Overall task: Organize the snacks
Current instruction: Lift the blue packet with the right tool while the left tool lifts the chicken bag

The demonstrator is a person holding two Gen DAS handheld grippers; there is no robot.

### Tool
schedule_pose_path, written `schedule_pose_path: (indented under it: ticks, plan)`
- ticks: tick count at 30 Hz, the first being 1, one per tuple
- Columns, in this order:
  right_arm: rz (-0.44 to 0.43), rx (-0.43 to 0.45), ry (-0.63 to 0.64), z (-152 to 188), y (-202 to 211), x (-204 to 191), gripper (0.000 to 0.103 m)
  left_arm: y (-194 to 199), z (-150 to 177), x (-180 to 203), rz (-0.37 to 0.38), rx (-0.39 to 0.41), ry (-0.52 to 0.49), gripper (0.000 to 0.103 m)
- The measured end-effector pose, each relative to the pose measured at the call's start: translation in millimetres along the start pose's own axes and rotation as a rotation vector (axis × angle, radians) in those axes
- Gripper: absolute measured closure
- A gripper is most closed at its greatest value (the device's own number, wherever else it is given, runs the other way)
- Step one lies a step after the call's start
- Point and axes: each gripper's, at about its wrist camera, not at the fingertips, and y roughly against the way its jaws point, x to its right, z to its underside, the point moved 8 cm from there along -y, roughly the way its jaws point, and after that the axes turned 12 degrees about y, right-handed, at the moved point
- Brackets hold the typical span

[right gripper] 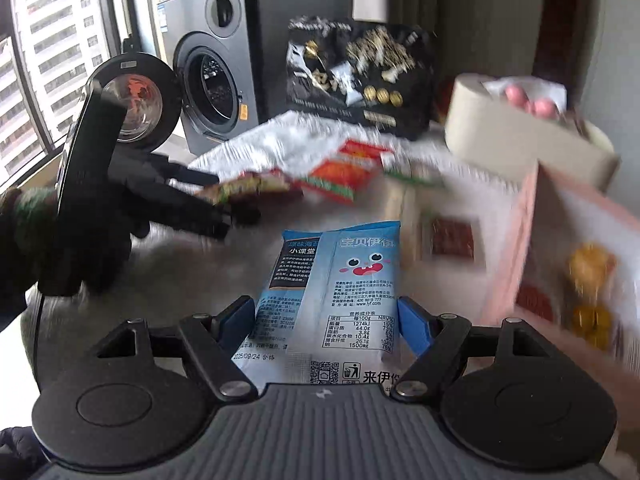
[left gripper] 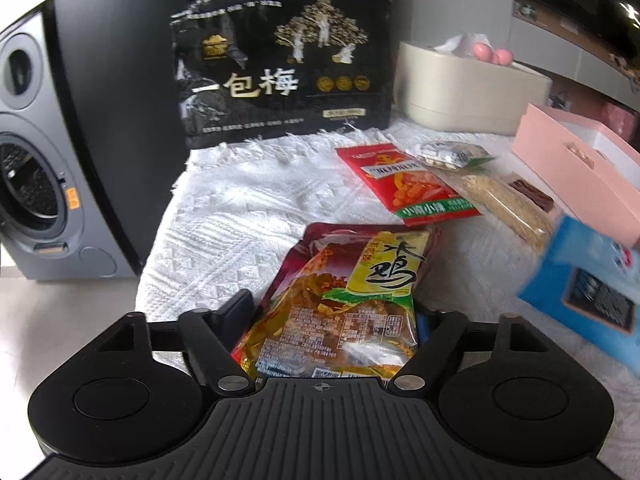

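Observation:
A red and yellow chicken snack packet [left gripper: 352, 288] lies on the white cloth [left gripper: 240, 208], its near end between the fingers of my left gripper [left gripper: 336, 316], whose pads touch both of its sides. The right wrist view shows that left gripper [right gripper: 228, 200] at the left, with the packet [right gripper: 252, 184] at its tips. My right gripper [right gripper: 326, 312] is shut on a light blue seaweed packet [right gripper: 336, 280] and holds it above the cloth. That blue packet [left gripper: 592, 280] shows blurred at the right edge of the left wrist view.
A red packet [left gripper: 408, 184] and small clear packets [left gripper: 504, 208] lie mid-cloth. At the back stand a big black plum bag [left gripper: 280, 72] and a beige tissue box [left gripper: 460, 92]. An open pink box [right gripper: 580, 240] holds snacks at right. A washing machine [left gripper: 36, 184] is at left.

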Motion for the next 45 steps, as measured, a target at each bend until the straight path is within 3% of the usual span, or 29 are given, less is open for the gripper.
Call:
schedule_pose_path:
  ticks: [5, 10, 12, 16, 20, 25, 28, 32, 36, 42, 45]
  plan:
    - [0.021, -0.009, -0.054, 26.5, 15.4, 6.2, 0.025, 24.5, -9.5, 5.5, -0.023, 0.061, 0.046, 0.028]
    - [-0.045, 0.000, -0.123, 53.7, 23.9, 9.8, 0.024, 82.2, -17.0, 36.6, -0.019, 0.197, -0.047, 0.029]
    - [-0.075, -0.014, -0.176, 65.2, 20.7, 12.5, 0.023, 100.3, -11.7, 50.0, 0.005, 0.216, -0.072, 0.028]
    - [-0.080, 0.024, -0.217, 73.8, 22.4, 13.7, 0.023, 110.1, 18.1, 66.8, 0.039, 0.157, -0.070, 0.028]
    - [-0.039, 0.007, -0.166, 70.7, 18.2, 6.8, 0.021, 104.5, 49.3, 69.7, -0.029, 0.129, -0.053, 0.028]
    - [0.048, -0.015, -0.062, 71.9, 10.9, -10.5, 0.014, 83.6, 71.1, 57.2, -0.052, 0.024, 0.055, 0.027]
    - [0.083, -0.017, -0.071, 71.8, 9.4, -14.8, 0.011, 83.5, 72.2, 55.6, -0.054, 0.032, 0.057, 0.027]
    - [0.048, -0.032, -0.123, 71.5, 11.1, -10.7, 0.008, 84.2, 74.0, 54.9, -0.047, 0.048, 0.058, 0.026]
    - [0.019, -0.056, -0.064, 71.8, 13.3, -14.5, 0.008, 85.7, 75.2, 55.8, -0.042, 0.055, 0.061, 0.026]
    - [0.023, -0.002, -0.186, 60.7, 21.8, 1.4, 0.009, 85.3, 75.5, 57.1, -0.048, 0.060, 0.056, 0.025]
    - [0.022, -0.021, -0.231, 57.7, 8.4, 5.7, 0.009, 86.0, 75.5, 59.3, -0.068, 0.060, 0.043, 0.025]
